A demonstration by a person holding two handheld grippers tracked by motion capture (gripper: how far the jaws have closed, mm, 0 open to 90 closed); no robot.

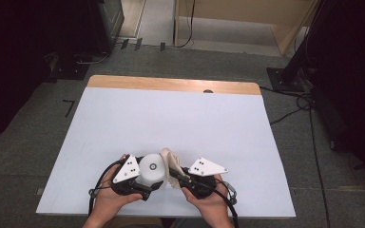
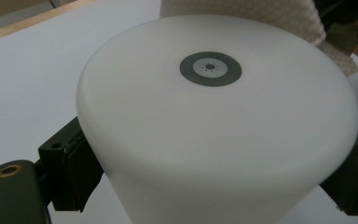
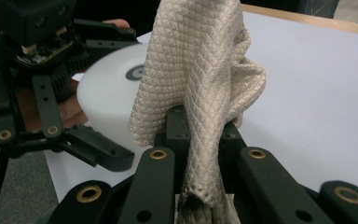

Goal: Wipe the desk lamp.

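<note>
A white round cup-like object (image 1: 152, 170) with a grey ring mark on its flat face (image 2: 210, 68) is clamped between the jaws of my left gripper (image 1: 153, 183), which press on both its sides (image 2: 214, 154). My right gripper (image 1: 176, 172) is shut on a beige waffle-weave cloth (image 3: 200, 79), which bunches up above the jaws and drapes against the white object (image 3: 107, 93). In the high view the cloth (image 1: 171, 164) sits just right of the white object, near the table's front edge. The left gripper (image 3: 98, 151) appears at the left of the right gripper view.
The white table top (image 1: 171, 123) has a bare wooden strip (image 1: 171, 84) along its far edge. Grey carpet, cables and dark stands surround the table. A person's hands (image 1: 109, 199) hold both grippers at the near edge.
</note>
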